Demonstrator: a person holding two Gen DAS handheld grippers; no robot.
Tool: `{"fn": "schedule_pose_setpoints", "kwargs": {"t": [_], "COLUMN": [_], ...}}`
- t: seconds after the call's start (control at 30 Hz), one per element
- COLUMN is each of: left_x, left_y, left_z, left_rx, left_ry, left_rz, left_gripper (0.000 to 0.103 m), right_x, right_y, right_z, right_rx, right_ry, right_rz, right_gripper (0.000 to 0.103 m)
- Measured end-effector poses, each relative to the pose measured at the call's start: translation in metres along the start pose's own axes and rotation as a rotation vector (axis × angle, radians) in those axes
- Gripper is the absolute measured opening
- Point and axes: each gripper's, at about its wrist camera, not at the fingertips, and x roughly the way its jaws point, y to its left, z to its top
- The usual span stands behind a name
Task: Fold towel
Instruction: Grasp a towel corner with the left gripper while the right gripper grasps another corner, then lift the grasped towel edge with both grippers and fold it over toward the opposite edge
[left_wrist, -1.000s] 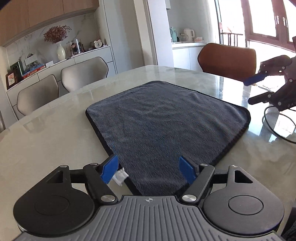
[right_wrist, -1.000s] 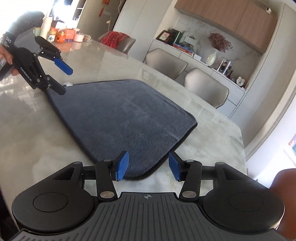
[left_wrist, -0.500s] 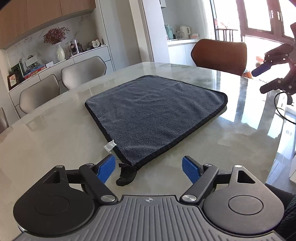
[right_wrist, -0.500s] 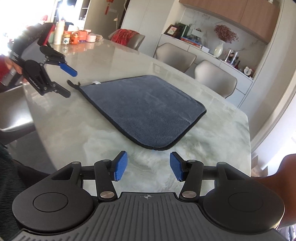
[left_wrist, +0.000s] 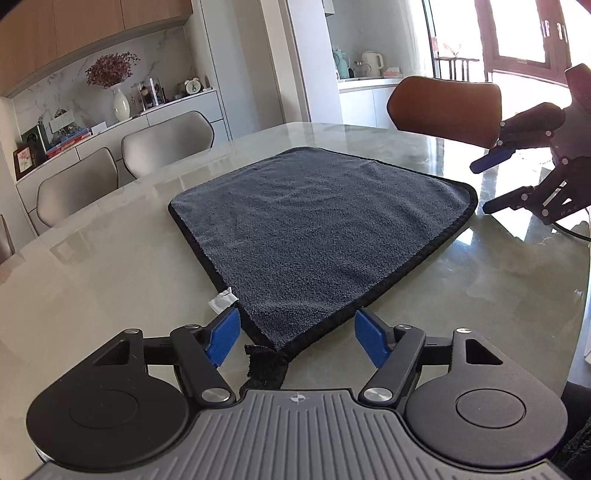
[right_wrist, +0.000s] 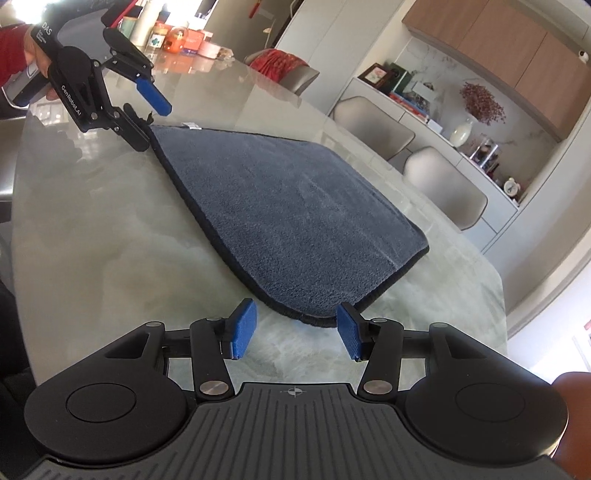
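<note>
A dark grey-blue towel (left_wrist: 317, 225) with black trim lies flat and unfolded on the marble table; it also shows in the right wrist view (right_wrist: 291, 221). My left gripper (left_wrist: 295, 338) is open, its blue pads either side of the towel's near corner, where a black hanging loop (left_wrist: 264, 365) and a white tag (left_wrist: 221, 300) show. My right gripper (right_wrist: 293, 330) is open, just in front of the other near corner. Each gripper shows in the other's view: the right (left_wrist: 491, 184) and the left (right_wrist: 147, 110), both open and empty.
The marble table (left_wrist: 92, 266) has a curved edge. Beige chairs (left_wrist: 166, 140) stand at its far side, a brown chair (left_wrist: 443, 107) at the right. Bottles and jars (right_wrist: 173, 35) stand on the table's far end. A black cable (left_wrist: 576, 229) lies at the right.
Both grippers pulled back from the towel half a second ago and have now come forward again to its two near corners. The towel lies still.
</note>
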Motion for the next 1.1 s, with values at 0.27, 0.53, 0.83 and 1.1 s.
{"fn": "schedule_pose_setpoints", "kwargs": {"t": [0.27, 0.53, 0.83, 1.1], "left_x": [0.005, 0.006, 0.010, 0.005], "left_y": [-0.001, -0.002, 0.000, -0.001], "left_z": [0.006, 0.013, 0.014, 0.014], "left_rx": [-0.002, 0.032, 0.044, 0.110], "left_ry": [-0.006, -0.010, 0.023, 0.037], "left_rz": [-0.013, -0.010, -0.021, -0.037], "left_gripper": [0.016, 0.014, 0.019, 0.019], "right_x": [0.005, 0.003, 0.008, -0.014], "right_y": [0.003, 0.006, -0.009, -0.018], "right_z": [0.001, 0.000, 0.011, 0.014], "right_rx": [-0.030, -0.138, -0.121, 0.006], "right_ry": [-0.038, -0.027, -0.005, -0.091], "right_rz": [-0.014, 0.039, 0.163, 0.107], "right_gripper": [0.039, 0.032, 0.013, 0.005]}}
